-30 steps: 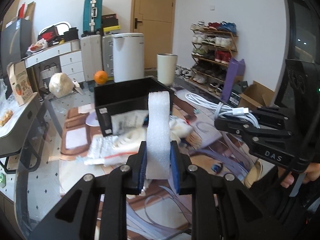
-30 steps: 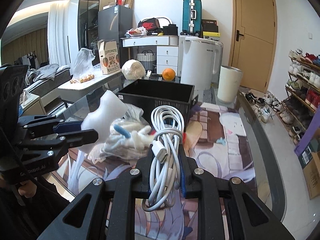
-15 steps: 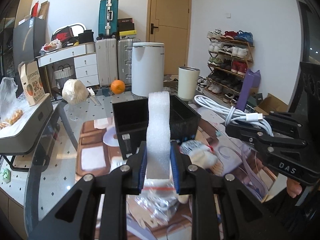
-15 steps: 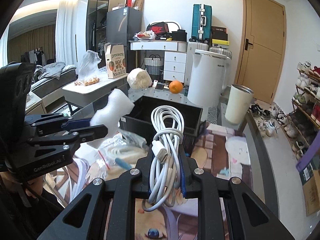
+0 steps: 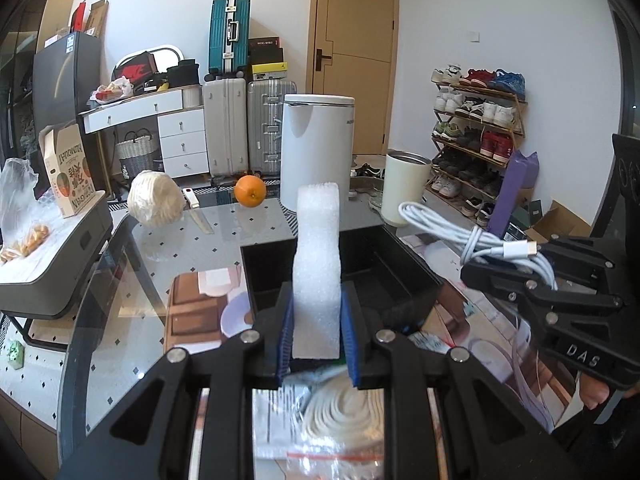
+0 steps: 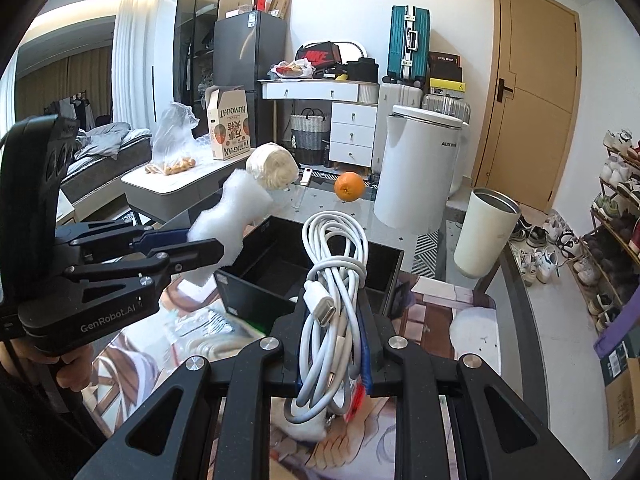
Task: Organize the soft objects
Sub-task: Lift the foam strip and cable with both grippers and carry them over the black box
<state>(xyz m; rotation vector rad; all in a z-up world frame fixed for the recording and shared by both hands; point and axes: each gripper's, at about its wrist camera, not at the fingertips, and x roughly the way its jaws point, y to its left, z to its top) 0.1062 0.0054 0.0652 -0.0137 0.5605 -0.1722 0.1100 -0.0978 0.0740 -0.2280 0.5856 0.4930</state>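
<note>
My left gripper [image 5: 317, 332] is shut on a white foam block [image 5: 318, 264] that stands upright between its blue pads, just in front of the open black box [image 5: 408, 276]. The same foam block [image 6: 234, 220] shows in the right wrist view, hanging over the box's left rim. My right gripper [image 6: 334, 344] is shut on a coiled white charging cable [image 6: 334, 276], held above the near edge of the black box [image 6: 384, 272]. That cable [image 5: 472, 240] also appears at the right of the left wrist view. Below both grippers lie clear bags of soft items [image 5: 340, 420].
An orange [image 5: 250, 191], a pale round bundle [image 5: 154, 199] and a small knife [image 5: 196, 210] lie on the glass table beyond the box. A white bin [image 5: 318, 152] and a cream cup [image 5: 406, 188] stand behind. A grey appliance [image 5: 52, 272] sits to the left.
Both grippers have risen and moved forward toward the black box, carrying the foam block and the cable. The bags of soft items have slipped down below the fingers.
</note>
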